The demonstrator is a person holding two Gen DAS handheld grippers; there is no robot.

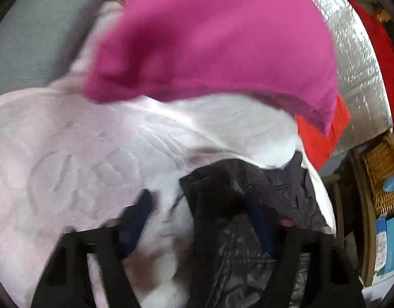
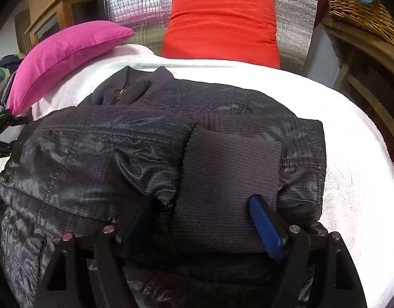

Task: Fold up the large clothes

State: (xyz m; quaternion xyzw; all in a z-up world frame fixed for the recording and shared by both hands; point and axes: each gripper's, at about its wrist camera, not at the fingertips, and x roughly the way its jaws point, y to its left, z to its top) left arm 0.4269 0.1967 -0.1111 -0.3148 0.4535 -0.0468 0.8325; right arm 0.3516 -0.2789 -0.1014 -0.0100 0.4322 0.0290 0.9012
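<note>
A dark padded jacket (image 2: 150, 138) lies partly folded on a white blanket (image 2: 351, 138), collar and zipper toward the far side. Its ribbed knit cuff (image 2: 230, 164) lies across the body, sleeve folded over. My right gripper (image 2: 202, 220) is open, its blue fingers (image 2: 266, 225) standing either side of the cuff, resting on the jacket. In the left wrist view the jacket's edge (image 1: 238, 205) bunches over the right finger of my left gripper (image 1: 197, 218). The left blue finger (image 1: 135, 220) is clear, jaws apart, over the white blanket (image 1: 68, 154).
A pink pillow (image 2: 58, 56) and a red pillow (image 2: 222, 25) lean at the bed's far side against a silver foil panel (image 2: 135, 0). A wicker basket (image 2: 361, 5) on a wooden stand is at right. The pink pillow (image 1: 212, 41) looms close in the left wrist view.
</note>
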